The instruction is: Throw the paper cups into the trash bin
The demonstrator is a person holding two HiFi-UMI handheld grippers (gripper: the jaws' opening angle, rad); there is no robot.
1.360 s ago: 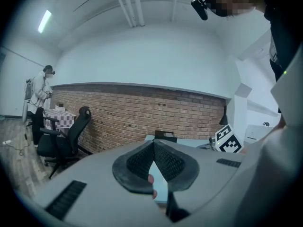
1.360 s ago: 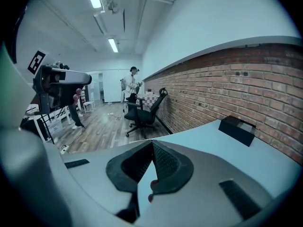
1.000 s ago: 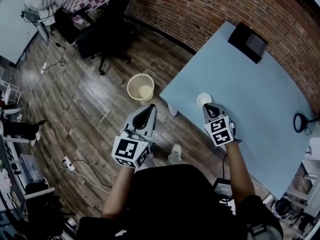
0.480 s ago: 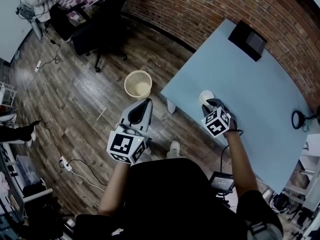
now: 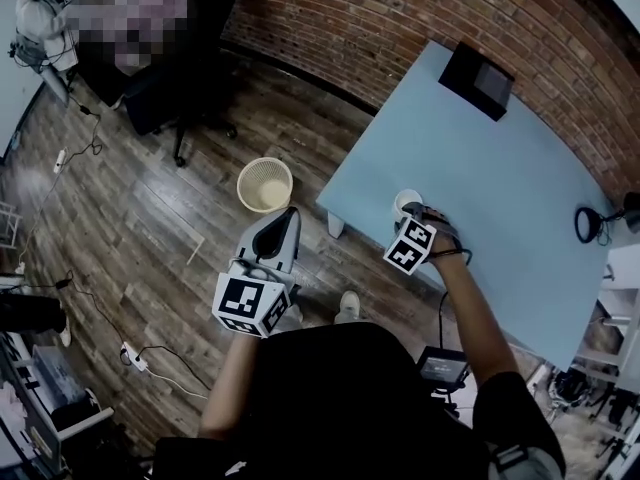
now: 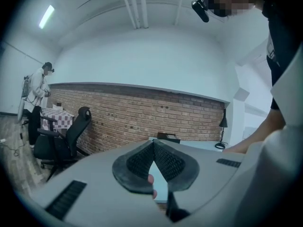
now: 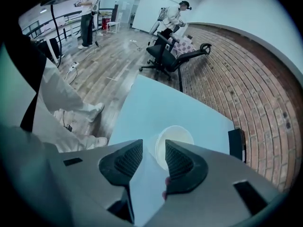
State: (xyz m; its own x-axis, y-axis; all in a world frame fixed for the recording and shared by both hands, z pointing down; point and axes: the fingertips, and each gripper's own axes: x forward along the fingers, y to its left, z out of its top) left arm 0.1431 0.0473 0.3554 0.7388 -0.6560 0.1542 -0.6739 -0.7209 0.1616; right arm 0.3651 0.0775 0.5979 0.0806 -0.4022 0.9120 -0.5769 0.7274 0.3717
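Note:
A white paper cup stands upright near the corner of the light blue table. My right gripper points steeply down right over it. In the right gripper view the cup sits just past the fingertips, its near wall at the gap. The right gripper is open; its jaws have just been opening and the pads do not press on the cup. A cream mesh trash bin stands on the wooden floor left of the table. My left gripper hovers near the bin, shut and empty.
A black box and a desk lamp sit on the table's far side. An office chair stands by the brick wall. A person stands at the far left. A power strip and cables lie on the floor.
My right gripper has sunk and tipped down over the cup, and its jaws have opened. The left gripper has drifted slightly beside the bin.

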